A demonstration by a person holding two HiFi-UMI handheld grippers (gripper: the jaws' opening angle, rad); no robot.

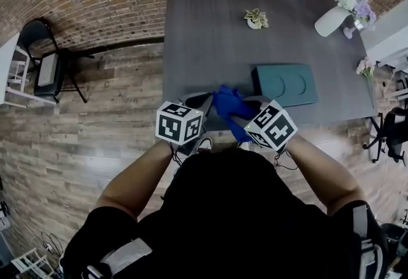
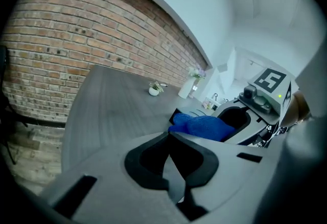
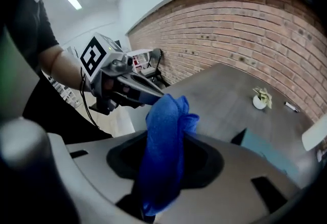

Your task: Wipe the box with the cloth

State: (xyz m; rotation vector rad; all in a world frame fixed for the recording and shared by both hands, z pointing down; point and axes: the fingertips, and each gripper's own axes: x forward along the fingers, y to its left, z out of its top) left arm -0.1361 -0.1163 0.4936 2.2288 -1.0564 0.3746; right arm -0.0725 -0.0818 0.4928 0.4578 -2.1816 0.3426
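table (image 1: 210,35): dark grey, carries everything | box (image 1: 285,85): teal, flat by the near edge, long axis left-right, just right of both grippers, right one nearer | cloth (image 1: 228,104): blue, bunched, clear of the box | right gripper (image 3: 164,161): clamped on the cloth | left gripper (image 2: 169,135): jaws together, empty, tips by the cloth

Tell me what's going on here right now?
A person works two grippers at the near edge of the table. The right gripper is shut on the blue cloth. The left gripper has its jaws together, tips at the cloth's edge. The teal box lies just beyond, cloth not yet on it.
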